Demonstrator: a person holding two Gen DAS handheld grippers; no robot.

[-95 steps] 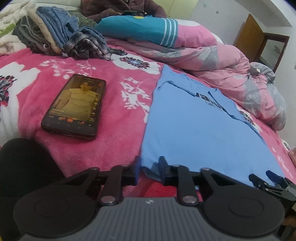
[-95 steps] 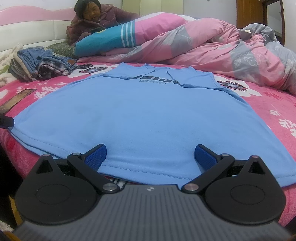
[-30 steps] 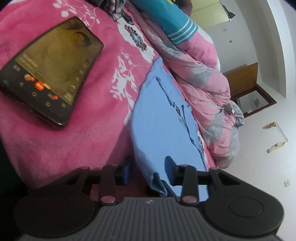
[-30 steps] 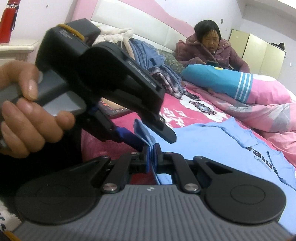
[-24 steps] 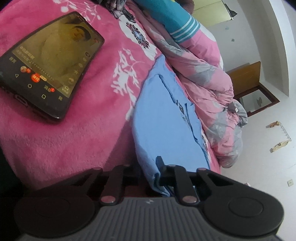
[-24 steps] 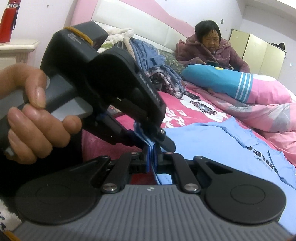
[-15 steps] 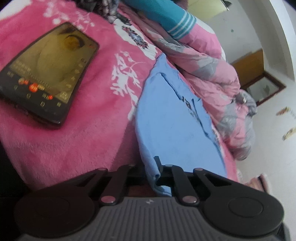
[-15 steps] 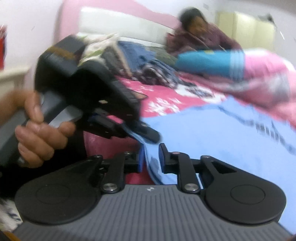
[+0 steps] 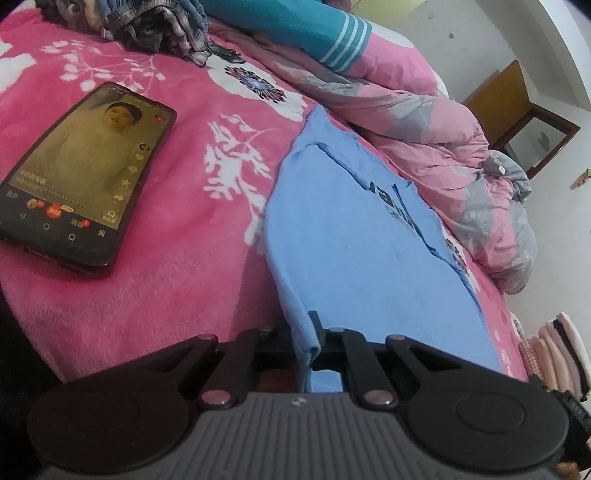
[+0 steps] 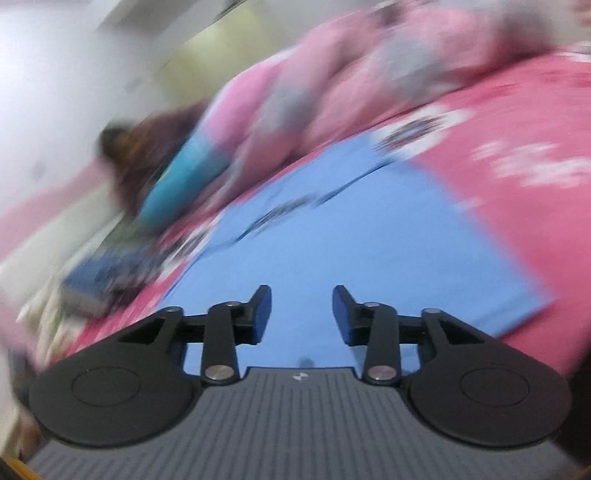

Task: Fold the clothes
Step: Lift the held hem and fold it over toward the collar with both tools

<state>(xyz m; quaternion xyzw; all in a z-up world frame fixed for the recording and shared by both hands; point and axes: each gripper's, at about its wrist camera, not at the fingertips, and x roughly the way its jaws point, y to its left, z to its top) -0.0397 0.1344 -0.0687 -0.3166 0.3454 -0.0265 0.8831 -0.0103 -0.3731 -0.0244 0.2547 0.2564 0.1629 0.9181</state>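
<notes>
A light blue T-shirt (image 9: 362,258) lies spread on the pink flowered blanket (image 9: 192,266), its sleeves folded in over dark lettering. My left gripper (image 9: 308,338) is shut on the shirt's near left hem corner, which hangs pinched between the black fingers. In the blurred right wrist view the same blue T-shirt (image 10: 332,236) fills the middle. My right gripper (image 10: 302,310) hovers over the shirt's near part, its jaws opening, with nothing between the blue pads (image 10: 261,314).
A black phone (image 9: 81,177) with a lit screen lies on the blanket left of the shirt. A pile of clothes (image 9: 155,26) sits at the far left. A pink and grey quilt (image 9: 443,147) is heaped beyond the shirt, and a person (image 10: 129,158) sits at the headboard.
My right gripper let go of the hem corner it held beside the left gripper, swung fast to the right and rolled. My left gripper closed on that corner and holds it.
</notes>
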